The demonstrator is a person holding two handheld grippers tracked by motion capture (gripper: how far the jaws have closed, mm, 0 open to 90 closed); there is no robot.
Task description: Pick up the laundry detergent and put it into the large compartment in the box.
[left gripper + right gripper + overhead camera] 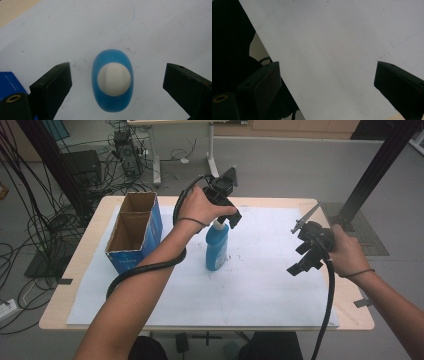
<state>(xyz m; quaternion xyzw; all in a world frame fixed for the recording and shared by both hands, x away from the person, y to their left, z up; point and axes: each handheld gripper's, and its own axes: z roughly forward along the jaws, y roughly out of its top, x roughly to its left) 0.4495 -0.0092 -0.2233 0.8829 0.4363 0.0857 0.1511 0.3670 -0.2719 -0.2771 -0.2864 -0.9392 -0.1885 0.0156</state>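
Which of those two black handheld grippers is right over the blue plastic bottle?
The left gripper, jaws open above the blue plastic bottle's white cap. The right gripper hangs apart over white paper.

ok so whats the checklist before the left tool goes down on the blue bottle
1. Left tool open: ok, jaws stand wide apart.
2. Centred over the blue bottle: ok, its white cap sits between the jaws in the left gripper view.
3. Bottle upright: ok, it stands on the white sheet in the high view.
4. Jaws clear of the bottle: ok, gaps show on both sides, no contact yet.
5. Cardboard box out of the way: ok, apart from the bottle on its left.
6. Right tool out of the way: ok, open and off to the right.
7. Cap tight: cannot tell.
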